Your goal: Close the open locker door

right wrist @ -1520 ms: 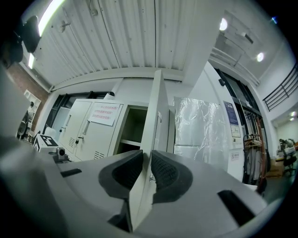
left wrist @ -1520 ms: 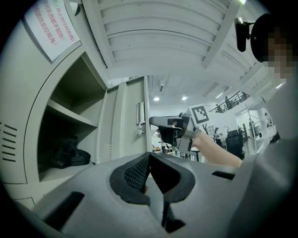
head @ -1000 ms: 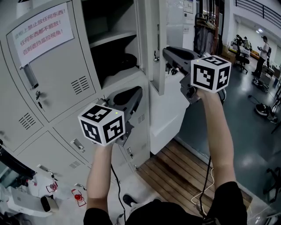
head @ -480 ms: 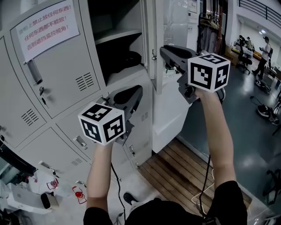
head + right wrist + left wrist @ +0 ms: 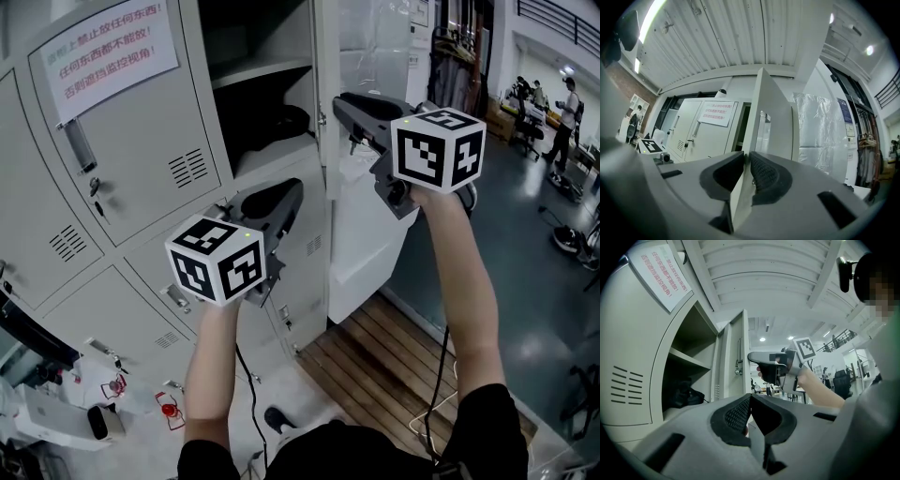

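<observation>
Locker bank (image 5: pixel 141 169): grey steel unit filling the left half of the head view. Its other doors are shut; a printed notice (image 5: pixel 112 47) is fixed at upper left.
Locker door (image 5: pixel 325 84): the task's thing. It stands at upper centre of the head view, swung well out from its compartment and seen nearly edge-on. It is not yet closed.
Open compartment (image 5: pixel 262 103): just left of the door, dark inside and divided by a shelf (image 5: pixel 258 70). A dark bag (image 5: pixel 281 122) lies under the shelf, well back from the opening, so it is judged unlikely to block the door.
Right hand-held gripper (image 5: pixel 339 101): raised to the door's free edge. In the right gripper view the pale panel runs between the pads, so the jaws are pinching that edge. This grip gives control of the swing at the point farthest from the hinge.
Left hand-held gripper (image 5: pixel 295 187): held lower at centre frame, before the shut lower lockers. Its jaws are pressed together with nothing between them, and it touches no door. It is judged idle, kept out of the door's path.
Door latch (image 5: pixel 738 366): small metal fitting on the door's free edge, just beside the right hand-held gripper's tip.
Next step: judged to be swinging the door leftward onto the frame.
</observation>
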{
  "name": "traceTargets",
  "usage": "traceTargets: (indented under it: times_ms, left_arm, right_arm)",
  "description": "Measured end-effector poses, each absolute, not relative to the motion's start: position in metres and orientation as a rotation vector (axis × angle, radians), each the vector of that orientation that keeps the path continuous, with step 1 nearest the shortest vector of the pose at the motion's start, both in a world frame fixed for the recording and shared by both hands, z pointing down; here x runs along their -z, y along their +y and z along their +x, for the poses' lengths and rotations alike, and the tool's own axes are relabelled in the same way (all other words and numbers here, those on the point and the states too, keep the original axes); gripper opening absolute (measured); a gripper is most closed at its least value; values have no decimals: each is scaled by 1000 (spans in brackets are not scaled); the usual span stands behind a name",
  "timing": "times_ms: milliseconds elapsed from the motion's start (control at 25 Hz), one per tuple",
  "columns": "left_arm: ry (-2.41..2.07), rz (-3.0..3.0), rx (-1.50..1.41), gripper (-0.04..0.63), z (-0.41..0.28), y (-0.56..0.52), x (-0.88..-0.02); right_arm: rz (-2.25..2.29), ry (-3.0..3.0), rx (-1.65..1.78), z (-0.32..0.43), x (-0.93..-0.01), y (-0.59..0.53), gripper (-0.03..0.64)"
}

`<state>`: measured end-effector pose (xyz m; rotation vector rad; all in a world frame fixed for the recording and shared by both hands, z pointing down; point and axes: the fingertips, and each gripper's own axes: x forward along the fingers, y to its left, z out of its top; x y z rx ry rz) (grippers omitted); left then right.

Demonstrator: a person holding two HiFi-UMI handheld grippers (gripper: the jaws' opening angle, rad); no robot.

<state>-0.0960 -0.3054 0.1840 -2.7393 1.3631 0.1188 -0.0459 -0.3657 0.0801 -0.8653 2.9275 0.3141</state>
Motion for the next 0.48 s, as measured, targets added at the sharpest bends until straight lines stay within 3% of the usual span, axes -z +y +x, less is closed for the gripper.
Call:
traceTargets:
  times_ms: [480]
  left_arm:
    - [1393, -2719, -112, 18, -110, -303, -185]
  right_arm:
    - [-804, 2980, -317, -77, -80, -362, 52]
